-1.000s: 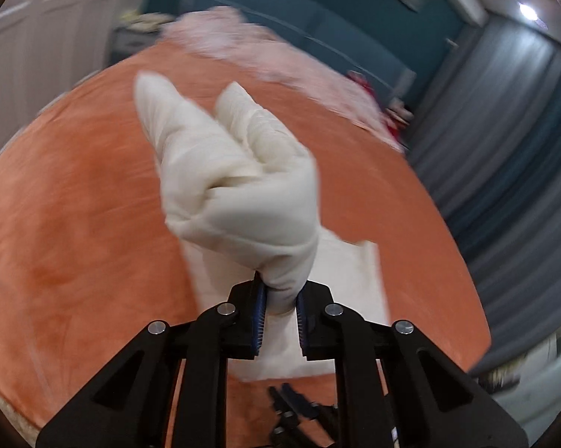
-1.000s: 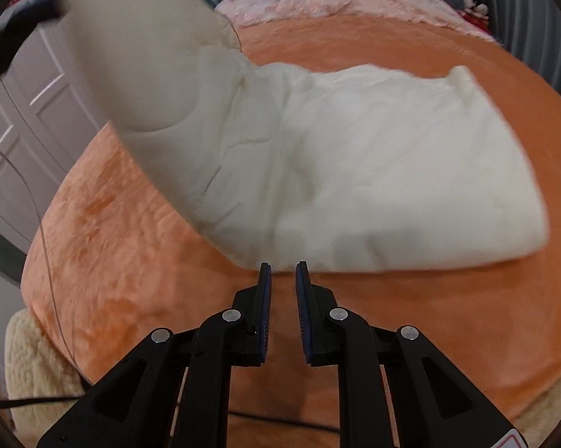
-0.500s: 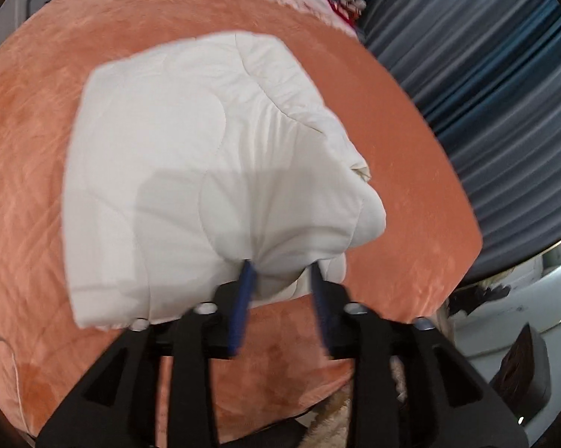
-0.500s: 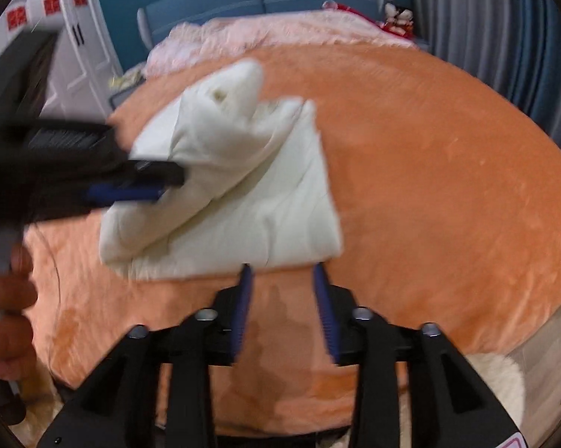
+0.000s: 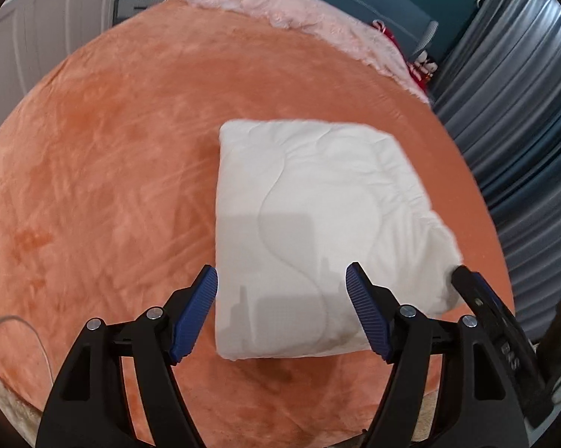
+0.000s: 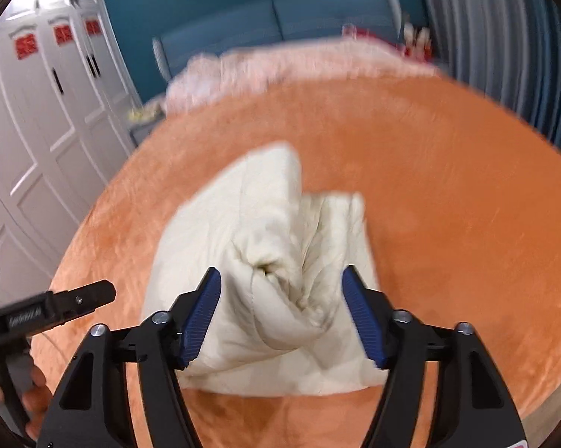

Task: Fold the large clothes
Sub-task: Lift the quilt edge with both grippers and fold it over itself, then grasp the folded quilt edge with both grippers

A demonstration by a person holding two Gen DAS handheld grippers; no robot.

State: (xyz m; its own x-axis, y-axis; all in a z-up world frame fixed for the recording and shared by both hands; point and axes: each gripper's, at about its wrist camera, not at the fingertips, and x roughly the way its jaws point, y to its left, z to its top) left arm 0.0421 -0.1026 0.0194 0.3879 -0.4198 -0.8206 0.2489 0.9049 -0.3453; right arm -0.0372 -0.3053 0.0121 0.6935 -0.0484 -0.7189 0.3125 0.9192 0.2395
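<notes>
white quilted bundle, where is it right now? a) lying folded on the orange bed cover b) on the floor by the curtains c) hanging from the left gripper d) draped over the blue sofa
a: the white quilted bundle lies folded flat on the orange bed cover, and the left gripper above it has its jaws opening, pads clear of the fabric.

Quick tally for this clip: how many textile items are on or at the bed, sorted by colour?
White: 1, the folded quilted garment
Orange: 1, the plush bed cover
Pink: 1, the fluffy blanket at the far end
Total: 3
</notes>
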